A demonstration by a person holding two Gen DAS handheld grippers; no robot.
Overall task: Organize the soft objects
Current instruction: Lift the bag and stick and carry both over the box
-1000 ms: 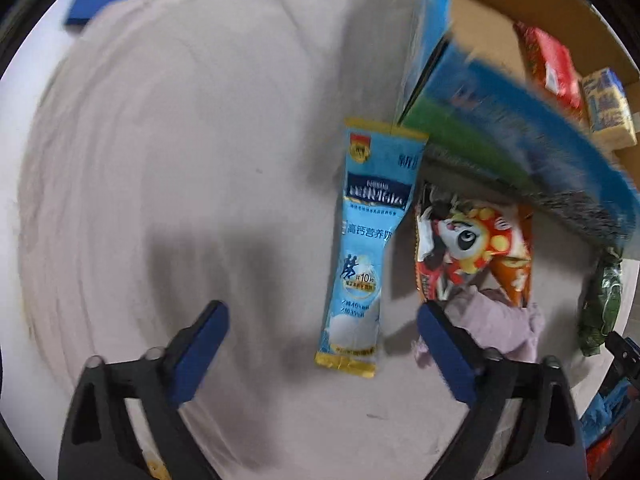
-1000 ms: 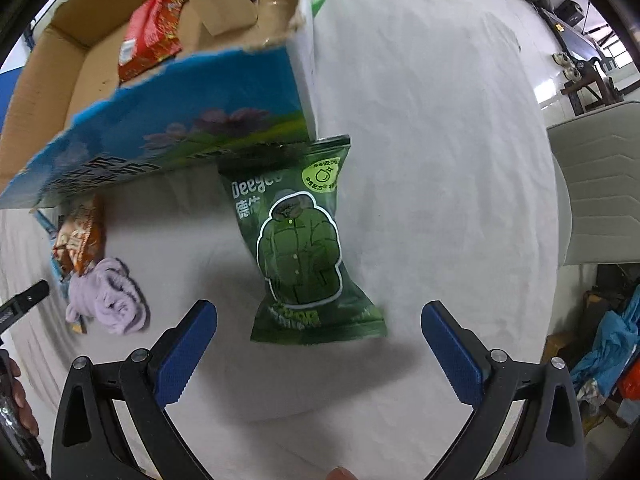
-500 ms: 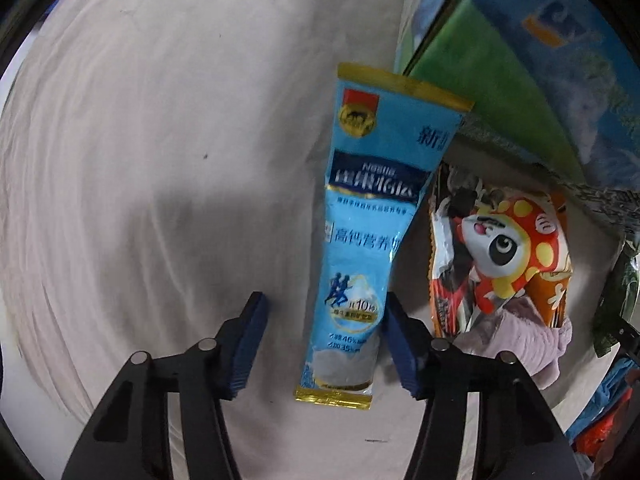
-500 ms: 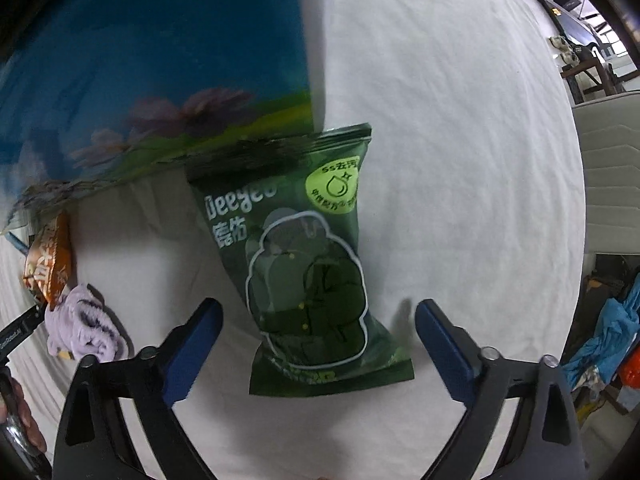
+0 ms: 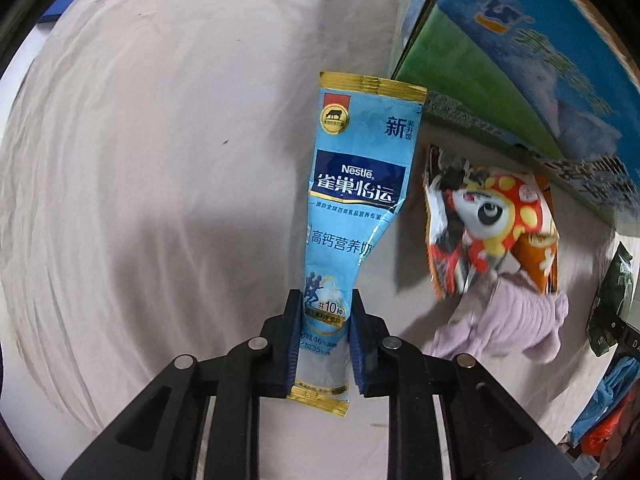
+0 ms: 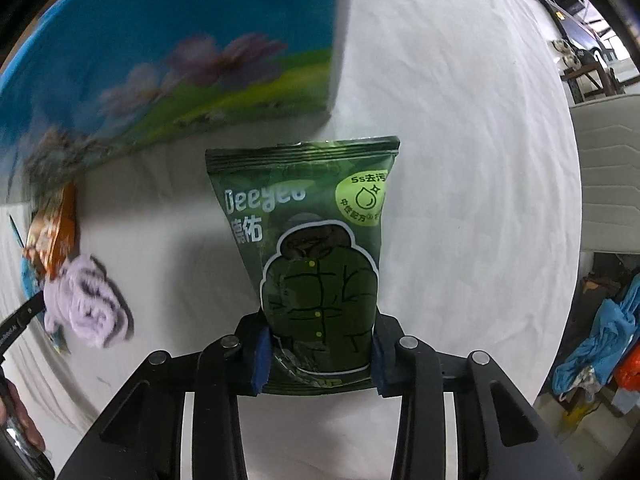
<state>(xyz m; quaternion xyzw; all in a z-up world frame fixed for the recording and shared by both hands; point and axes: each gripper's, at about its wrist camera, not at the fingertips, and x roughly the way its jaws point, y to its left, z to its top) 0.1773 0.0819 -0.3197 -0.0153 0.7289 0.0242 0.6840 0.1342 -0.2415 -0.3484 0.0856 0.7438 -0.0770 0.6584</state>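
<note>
My left gripper (image 5: 324,340) is shut on the lower end of a long light-blue Nestle sachet (image 5: 356,196) that lies on the white cloth. My right gripper (image 6: 318,356) is shut on the lower part of a dark green Deeyeo packet (image 6: 316,248). An orange panda snack bag (image 5: 492,232) and a lilac cloth bundle (image 5: 508,324) lie to the right of the sachet; both also show at the left of the right wrist view, the snack bag (image 6: 56,232) above the bundle (image 6: 88,308).
A blue and green printed cardboard box (image 5: 520,64) stands just beyond the sachet and snack bag; its side (image 6: 168,68) looms behind the green packet. White cloth (image 6: 460,160) stretches to the right, with a pale chair (image 6: 608,184) past its edge.
Both grippers have moved forward and closed: the left onto the blue sachet, the right onto the green packet. One second ago both were wide open.
</note>
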